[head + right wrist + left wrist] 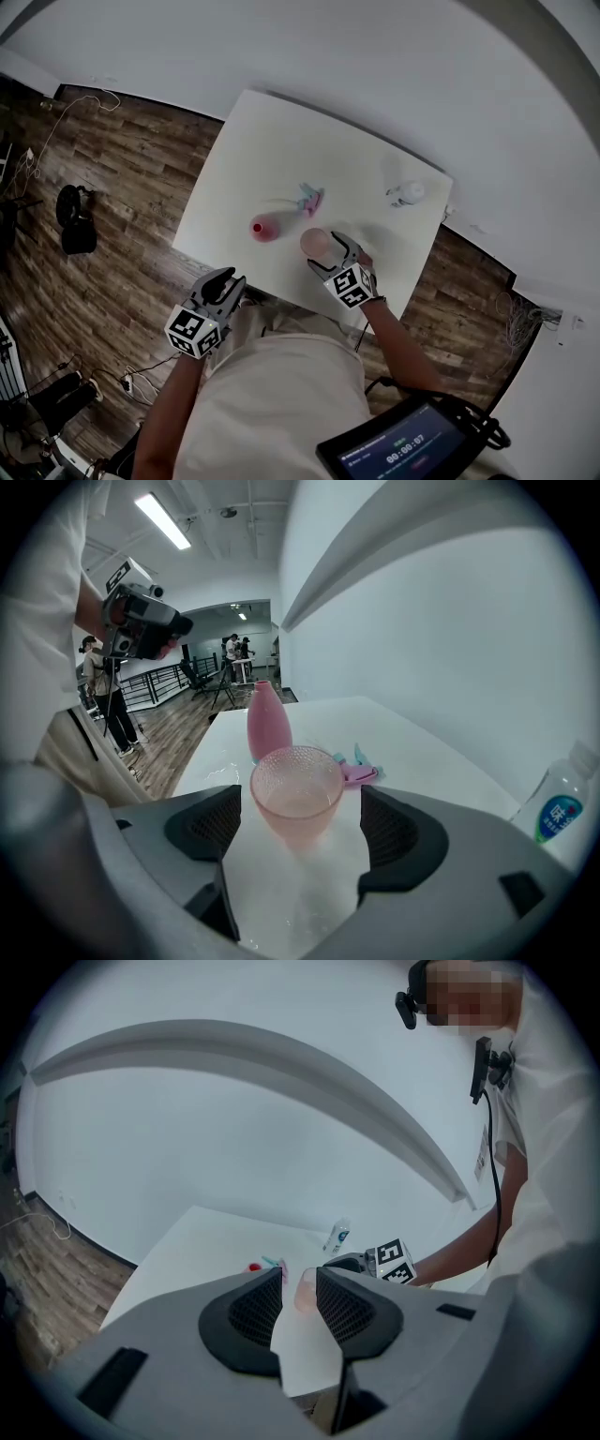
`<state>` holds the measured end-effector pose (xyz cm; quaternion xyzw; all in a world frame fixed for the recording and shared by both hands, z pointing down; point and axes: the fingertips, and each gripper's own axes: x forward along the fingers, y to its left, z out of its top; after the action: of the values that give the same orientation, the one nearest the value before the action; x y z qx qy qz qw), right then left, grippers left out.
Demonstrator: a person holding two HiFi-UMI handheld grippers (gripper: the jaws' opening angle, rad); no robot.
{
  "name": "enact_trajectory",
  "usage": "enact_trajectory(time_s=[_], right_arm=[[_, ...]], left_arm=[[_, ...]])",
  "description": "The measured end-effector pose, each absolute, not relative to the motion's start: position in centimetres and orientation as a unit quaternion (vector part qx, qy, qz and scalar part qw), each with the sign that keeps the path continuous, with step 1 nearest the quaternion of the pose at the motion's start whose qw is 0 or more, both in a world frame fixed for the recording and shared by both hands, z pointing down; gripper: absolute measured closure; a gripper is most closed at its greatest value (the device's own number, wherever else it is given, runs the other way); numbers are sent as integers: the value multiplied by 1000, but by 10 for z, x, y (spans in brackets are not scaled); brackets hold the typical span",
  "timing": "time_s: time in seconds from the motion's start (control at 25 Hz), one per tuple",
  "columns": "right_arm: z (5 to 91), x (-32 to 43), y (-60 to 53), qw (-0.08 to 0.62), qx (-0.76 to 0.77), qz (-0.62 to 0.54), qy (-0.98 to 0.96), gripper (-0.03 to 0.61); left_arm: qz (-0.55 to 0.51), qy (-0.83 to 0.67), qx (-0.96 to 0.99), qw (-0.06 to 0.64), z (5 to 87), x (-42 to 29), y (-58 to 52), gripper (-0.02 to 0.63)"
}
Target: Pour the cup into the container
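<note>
Pouring has not begun: the right gripper [341,250] stands wide open around the pink cup [296,794], not touching it, near the table's [272,150] front edge. The pink vase [267,722] waits behind. The left gripper [226,281], slightly open, holds nothing.

White rectangular table [253,159]: pink dimpled plastic cup [316,243] stands near the front edge. Pink tapered container [265,228] just beside it, 9 o'clock. Small pink-and-teal item [309,199] at 12. Clear plastic bottle [406,194] at 2, well apart.
</note>
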<state>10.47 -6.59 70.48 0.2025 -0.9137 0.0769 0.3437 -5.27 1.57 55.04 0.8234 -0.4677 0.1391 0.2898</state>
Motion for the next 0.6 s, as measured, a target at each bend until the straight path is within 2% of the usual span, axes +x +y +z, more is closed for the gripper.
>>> enact_trajectory(time_s=[0.6], right_arm=[[733, 92, -66, 356, 173, 67, -916, 199]], left_arm=[[144, -491, 805, 301, 561, -47, 29, 506]])
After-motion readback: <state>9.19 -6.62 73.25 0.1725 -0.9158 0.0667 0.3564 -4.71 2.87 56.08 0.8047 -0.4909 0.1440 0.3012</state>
